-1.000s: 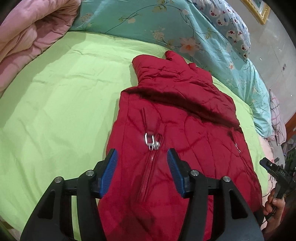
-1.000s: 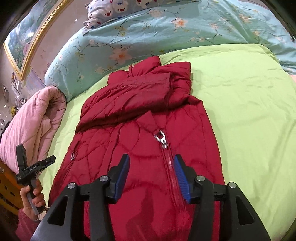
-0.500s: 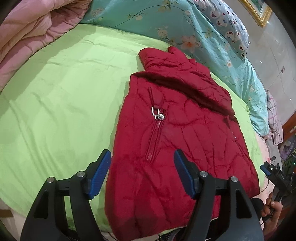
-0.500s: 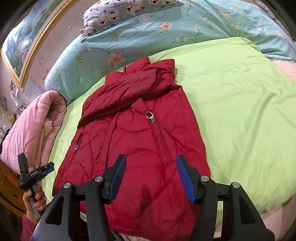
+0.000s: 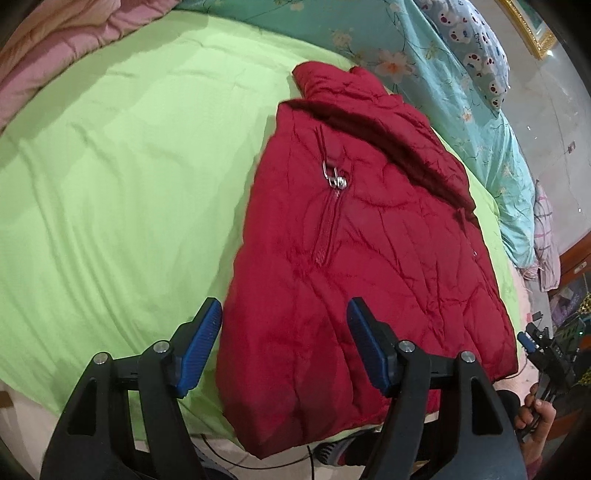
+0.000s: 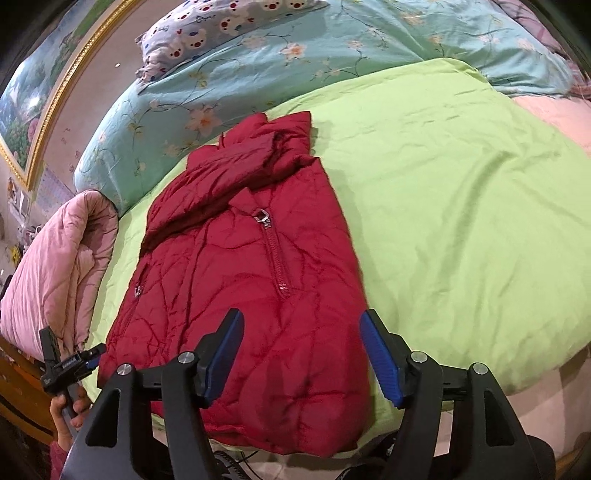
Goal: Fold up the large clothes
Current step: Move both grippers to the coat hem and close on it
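A dark red quilted jacket [image 5: 369, 258] lies flat on the lime green bedsheet [image 5: 122, 184], zipped, with a sleeve folded across its chest and its hem at the bed's near edge. It also shows in the right wrist view [image 6: 251, 280], with its silver zipper pull [image 6: 263, 216] near the collar. My left gripper [image 5: 284, 345] is open and empty, above the hem's left corner. My right gripper [image 6: 301, 358] is open and empty, above the hem's right part. Neither touches the jacket.
A pink quilt [image 6: 51, 266] is bunched at one side of the bed. A teal floral duvet [image 6: 258, 74] and a bear-print pillow [image 6: 221, 26] lie at the head. The other gripper and hand show at each view's edge [image 5: 546, 354] [image 6: 66, 365].
Both grippers have pulled back toward the foot of the bed and away from the jacket, so its whole hem now shows. The jacket has not moved.
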Motion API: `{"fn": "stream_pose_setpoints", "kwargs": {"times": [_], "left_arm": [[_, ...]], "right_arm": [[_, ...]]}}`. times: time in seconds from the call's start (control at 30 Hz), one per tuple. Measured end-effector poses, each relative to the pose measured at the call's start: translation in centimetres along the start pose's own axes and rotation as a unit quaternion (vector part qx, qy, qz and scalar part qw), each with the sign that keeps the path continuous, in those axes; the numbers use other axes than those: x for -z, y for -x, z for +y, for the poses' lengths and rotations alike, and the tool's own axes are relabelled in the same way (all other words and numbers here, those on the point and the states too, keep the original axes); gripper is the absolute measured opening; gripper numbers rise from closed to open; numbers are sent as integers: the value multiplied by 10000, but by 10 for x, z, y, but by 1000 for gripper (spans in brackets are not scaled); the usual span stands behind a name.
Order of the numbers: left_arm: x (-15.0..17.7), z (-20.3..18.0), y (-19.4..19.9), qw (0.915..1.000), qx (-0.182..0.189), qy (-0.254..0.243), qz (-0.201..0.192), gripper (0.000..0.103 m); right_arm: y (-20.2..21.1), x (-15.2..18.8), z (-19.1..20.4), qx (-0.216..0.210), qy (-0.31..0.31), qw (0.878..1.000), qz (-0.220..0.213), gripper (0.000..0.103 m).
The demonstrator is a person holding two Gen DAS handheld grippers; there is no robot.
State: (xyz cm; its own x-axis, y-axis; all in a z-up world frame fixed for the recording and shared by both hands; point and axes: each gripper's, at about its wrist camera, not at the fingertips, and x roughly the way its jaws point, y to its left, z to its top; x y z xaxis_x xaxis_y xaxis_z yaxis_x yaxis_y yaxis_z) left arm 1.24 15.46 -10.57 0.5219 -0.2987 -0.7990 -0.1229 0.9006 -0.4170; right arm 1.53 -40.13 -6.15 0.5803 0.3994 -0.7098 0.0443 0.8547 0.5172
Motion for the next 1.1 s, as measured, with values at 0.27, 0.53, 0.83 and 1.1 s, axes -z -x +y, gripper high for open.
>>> {"fn": "stream_pose_setpoints", "kwargs": {"times": [0.27,0.53,0.83,1.1], "left_arm": [[20,4,-6,9996,104,226,94,70],[36,5,-6,9986,264,444,109,73],[54,-18,-12,9992,349,177,120,78],[54,-27,-11,9983,580,6,19,50]], "right_arm": [[-11,15,-16,10,-182,9996,231,74],[-24,38,-26,-289,-466,9975,445,74],[-34,58,-19,-841,-655,9934,429,75],[-31,61,-14,-1076,-656,9918,209,55]]}}
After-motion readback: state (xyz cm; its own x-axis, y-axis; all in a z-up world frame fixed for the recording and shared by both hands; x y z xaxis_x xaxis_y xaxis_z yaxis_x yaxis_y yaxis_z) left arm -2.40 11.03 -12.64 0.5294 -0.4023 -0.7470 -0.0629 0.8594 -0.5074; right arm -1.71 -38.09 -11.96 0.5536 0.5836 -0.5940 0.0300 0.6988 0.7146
